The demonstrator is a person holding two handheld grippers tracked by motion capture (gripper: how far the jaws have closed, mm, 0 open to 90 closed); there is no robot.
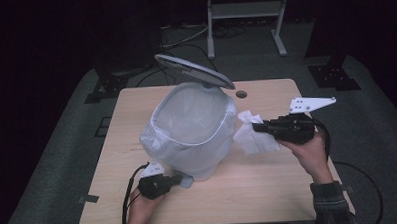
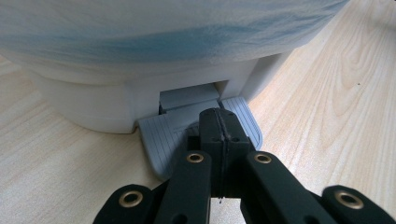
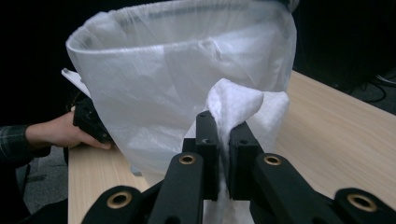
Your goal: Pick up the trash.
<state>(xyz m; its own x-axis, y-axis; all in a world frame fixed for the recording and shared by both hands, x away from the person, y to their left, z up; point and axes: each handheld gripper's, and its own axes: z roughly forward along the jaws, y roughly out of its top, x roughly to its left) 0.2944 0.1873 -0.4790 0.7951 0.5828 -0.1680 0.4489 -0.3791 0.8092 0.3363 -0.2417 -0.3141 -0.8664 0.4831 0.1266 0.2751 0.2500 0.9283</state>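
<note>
Left gripper [image 1: 176,180] low on the worktop [image 1: 269,189], jaws closed flat together with nothing between them, tips pressing down on the grey ribbed pedal [image 2: 159,135] at the foot of the pedal bin [image 1: 189,130]. Lid [image 1: 195,69] stands tipped up behind the rim, so the opening step looks done, and the bin's mouth, lined with a thin translucent bag [image 3: 187,84], is open. Right gripper [image 1: 259,127] sits just beside the bin's outer wall, jaws clamped on a crumpled white tissue [image 3: 236,105]; the wad bulges up past the jaw tips and trails below them, close to the bag but outside it, below the rim as far as the right gripper view shows. Judged left: lift the tissue over the rim, release it into the bag, then let the pedal up so the lid drops. Inside of the bin looks empty, can't fully tell.
</note>
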